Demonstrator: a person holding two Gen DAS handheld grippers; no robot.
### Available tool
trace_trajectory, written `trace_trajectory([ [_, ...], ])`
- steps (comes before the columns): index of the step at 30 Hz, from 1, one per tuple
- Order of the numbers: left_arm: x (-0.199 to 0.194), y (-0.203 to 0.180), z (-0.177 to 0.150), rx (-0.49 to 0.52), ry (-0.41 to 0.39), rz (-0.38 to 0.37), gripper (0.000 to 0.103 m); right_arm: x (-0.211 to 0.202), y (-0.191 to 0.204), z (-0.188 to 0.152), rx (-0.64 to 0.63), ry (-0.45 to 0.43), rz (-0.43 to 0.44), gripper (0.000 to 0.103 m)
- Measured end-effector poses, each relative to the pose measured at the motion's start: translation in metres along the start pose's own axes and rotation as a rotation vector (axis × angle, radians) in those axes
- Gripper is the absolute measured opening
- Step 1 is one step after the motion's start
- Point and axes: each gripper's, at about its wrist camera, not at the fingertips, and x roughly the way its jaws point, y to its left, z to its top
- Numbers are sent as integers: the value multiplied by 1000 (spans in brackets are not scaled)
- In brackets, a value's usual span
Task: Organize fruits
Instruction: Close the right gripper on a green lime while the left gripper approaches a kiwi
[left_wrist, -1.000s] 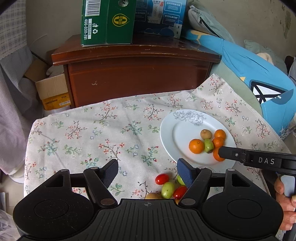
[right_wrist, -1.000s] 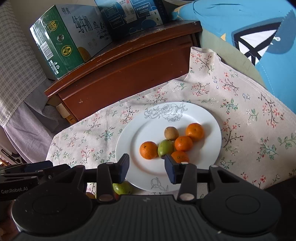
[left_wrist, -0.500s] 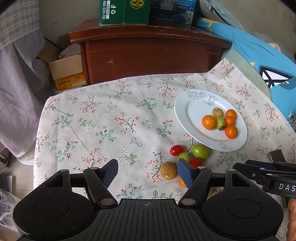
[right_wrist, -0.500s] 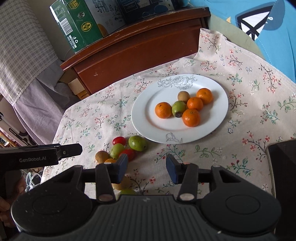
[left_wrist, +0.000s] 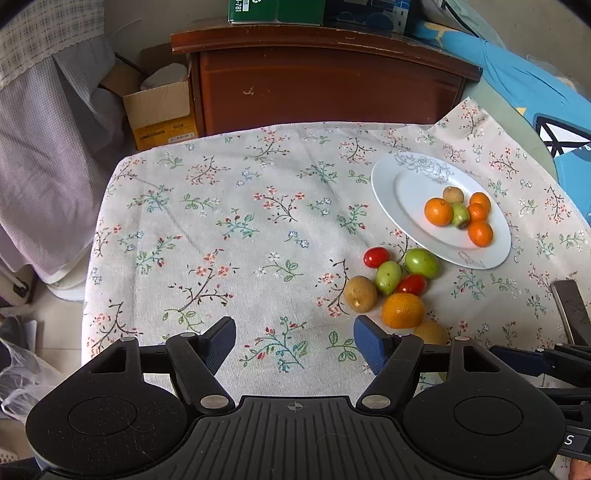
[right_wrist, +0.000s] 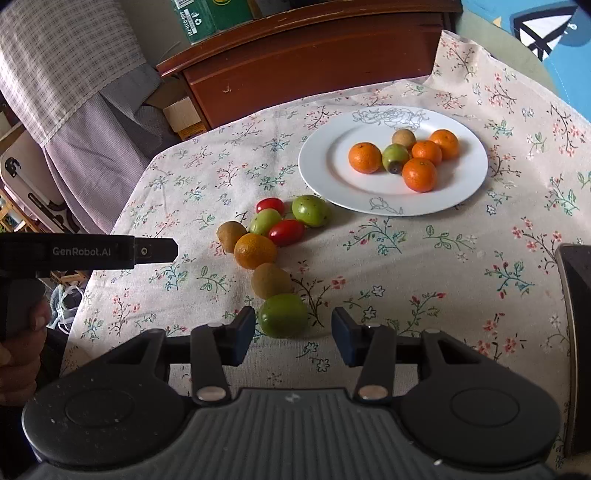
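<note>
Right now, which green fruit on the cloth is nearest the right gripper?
The green fruit at the near end of the loose row, just ahead of the open right gripper; the other two sit up near the plate.

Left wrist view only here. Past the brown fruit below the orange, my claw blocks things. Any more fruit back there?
Observer: Yes, one green fruit, last in the row.
Operator: Where is the right claw?
Observer: The right claw is open around that green fruit, which sits close to one fingertip and clear of the other, so it is not gripped.
Operator: How many loose fruits in all?
Observer: Eight on the cloth; your view shows seven.
</note>
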Motion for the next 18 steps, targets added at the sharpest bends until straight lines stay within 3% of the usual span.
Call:
trace_trajectory([
  [7,7,-3,1,-16,-4,-30,71,10,6,-2,-39,4,-13,44],
  [11,13,-8,4,-9,-20,-38,71,13,8,-4,-60,8,-12,32],
  [18,13,-19,2,74,-35,-64,70,9,4,-1,-50,-4,-42,31],
])
